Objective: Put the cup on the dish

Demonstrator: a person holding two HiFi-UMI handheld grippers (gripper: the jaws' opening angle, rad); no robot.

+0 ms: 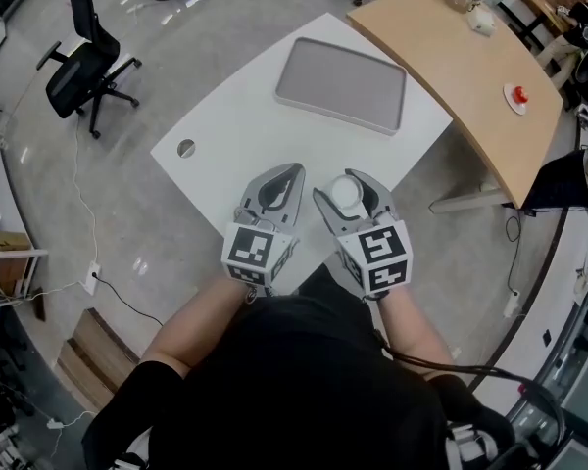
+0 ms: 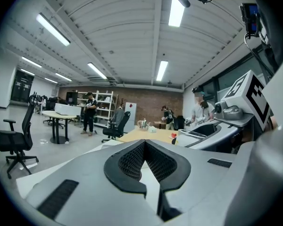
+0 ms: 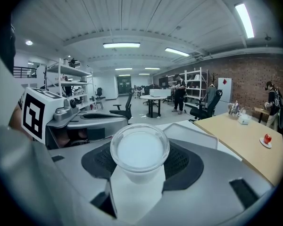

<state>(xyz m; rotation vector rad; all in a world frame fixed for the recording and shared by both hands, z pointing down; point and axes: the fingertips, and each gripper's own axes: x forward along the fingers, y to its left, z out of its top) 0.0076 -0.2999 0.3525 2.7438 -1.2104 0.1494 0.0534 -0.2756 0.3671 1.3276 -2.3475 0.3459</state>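
Where the cup (image 3: 139, 150) sits: pinched in the right gripper (image 1: 345, 190), above the white table's (image 1: 225, 130) near corner, well apart from the dish (image 1: 341, 84)
Hidden: cup's base, down between the jaws
Left gripper (image 1: 294, 169): jaws together, empty
Count: one cup, one dish, two grippers

The left tool (image 2: 144, 144) and right tool (image 1: 349, 189) are pale grey with black, finely ribbed pads. Each carries a cube (image 1: 252, 250) patterned in black-and-white squares. The cup (image 3: 139, 150) in the right tool is milky white with a clear rim. The dish (image 1: 342, 84) is flat mid-grey and lies on the far part of the white bench (image 1: 225, 130). To the right, the tan wooden bench (image 1: 470, 62) bears a small red thing (image 1: 518, 94). The floor (image 1: 98, 213) is glossy grey.
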